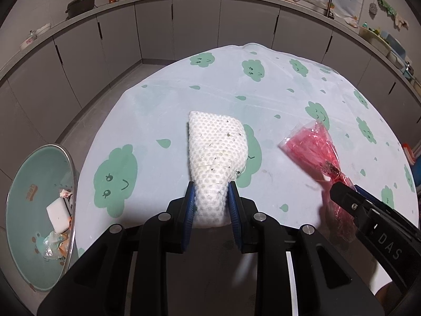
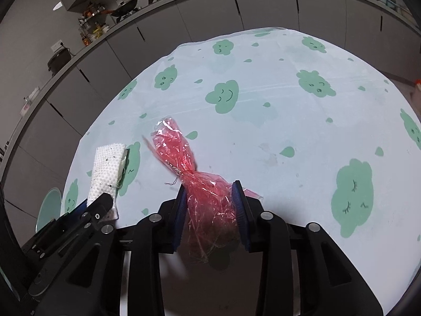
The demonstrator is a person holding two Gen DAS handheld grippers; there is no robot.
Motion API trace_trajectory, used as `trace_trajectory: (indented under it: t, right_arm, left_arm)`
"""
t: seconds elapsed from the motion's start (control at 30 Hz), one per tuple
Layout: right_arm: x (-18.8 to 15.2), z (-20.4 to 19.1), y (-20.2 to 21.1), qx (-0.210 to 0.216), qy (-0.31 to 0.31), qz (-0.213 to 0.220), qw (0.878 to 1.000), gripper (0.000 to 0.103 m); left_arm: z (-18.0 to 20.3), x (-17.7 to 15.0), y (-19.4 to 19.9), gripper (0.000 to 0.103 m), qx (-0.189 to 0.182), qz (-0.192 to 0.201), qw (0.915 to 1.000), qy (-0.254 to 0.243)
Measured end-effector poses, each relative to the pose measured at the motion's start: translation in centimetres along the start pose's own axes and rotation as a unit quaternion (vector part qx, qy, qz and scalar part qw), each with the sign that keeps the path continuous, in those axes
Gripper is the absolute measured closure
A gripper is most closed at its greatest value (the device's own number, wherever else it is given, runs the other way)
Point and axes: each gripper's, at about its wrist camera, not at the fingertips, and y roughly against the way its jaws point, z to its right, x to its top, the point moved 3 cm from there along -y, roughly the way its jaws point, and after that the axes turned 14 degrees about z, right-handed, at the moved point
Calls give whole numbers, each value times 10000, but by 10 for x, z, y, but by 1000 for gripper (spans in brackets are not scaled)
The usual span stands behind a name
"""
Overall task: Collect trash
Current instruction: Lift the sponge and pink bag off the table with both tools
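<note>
My left gripper (image 1: 211, 196) is shut on a white foam net sleeve (image 1: 217, 147), speckled with dirt, and holds it above the table. The sleeve also shows in the right wrist view (image 2: 108, 171), with the left gripper (image 2: 98, 205) at lower left. My right gripper (image 2: 209, 197) is shut on a crumpled red cellophane wrapper (image 2: 184, 160) that sticks out forward over the table. In the left wrist view the wrapper (image 1: 313, 150) and the right gripper (image 1: 347, 194) are at the right.
A pale green trash bin (image 1: 23, 184) with an open rim stands off the table's left edge and holds several scraps, among them a white block (image 1: 59, 214). The table (image 2: 289, 131) has a light cloth with green clouds. Grey kitchen cabinets (image 1: 184, 26) run behind.
</note>
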Motion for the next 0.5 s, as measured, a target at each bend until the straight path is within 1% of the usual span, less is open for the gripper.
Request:
trace_trajectory:
  t: [0.07, 0.23, 0.4, 0.5]
  right_arm:
    - [-3, 0, 4, 7, -35, 21, 10000, 74]
    - [-10, 2, 18, 177, -349, 39, 9992, 78]
    - [-8, 3, 44, 494, -873, 218, 9947, 78]
    - [-9, 6, 53, 627, -1252, 168, 9900, 78]
  left_arm:
    - [1, -1, 2, 78, 0, 13, 10000, -26]
    - [2, -7, 14, 78, -20, 69, 9999, -81]
    - [-3, -9, 34, 78, 4, 276, 9996, -87]
    - [-6, -11, 46, 78, -2, 373, 9993, -52]
